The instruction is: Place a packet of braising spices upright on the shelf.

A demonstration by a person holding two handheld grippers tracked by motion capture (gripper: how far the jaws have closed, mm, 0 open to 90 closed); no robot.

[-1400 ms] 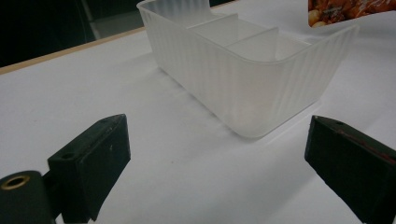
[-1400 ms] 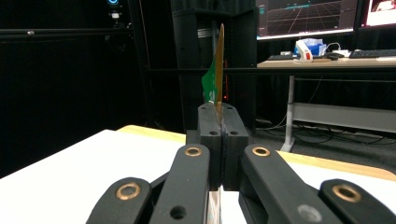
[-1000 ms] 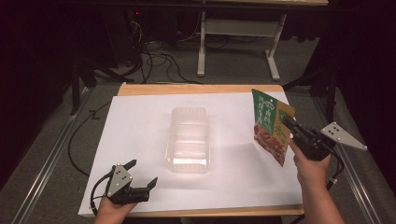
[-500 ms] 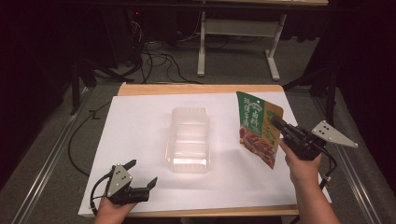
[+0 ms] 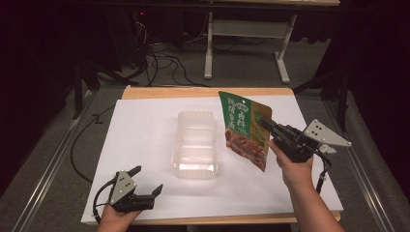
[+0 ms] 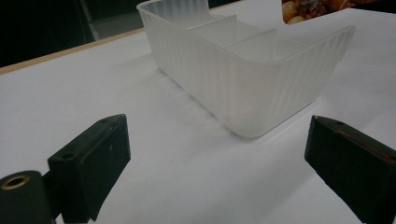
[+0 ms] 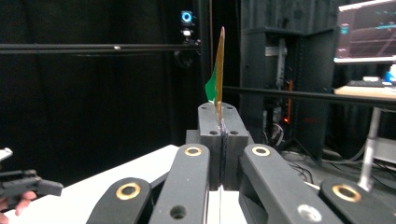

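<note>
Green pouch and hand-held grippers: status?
Right hand-held gripper shut on green pouch, held above the table. Left hand-held gripper open, empty. Clear container unobstructed.

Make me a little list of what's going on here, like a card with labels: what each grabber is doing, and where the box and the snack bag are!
right gripper: shut on the green snack pouch, held up above the table
left gripper: open, holding nothing, near the table's front edge
clear plastic box: middle of the white table, divided inside, looks empty
pouch and box: apart, pouch just right of the box
</note>
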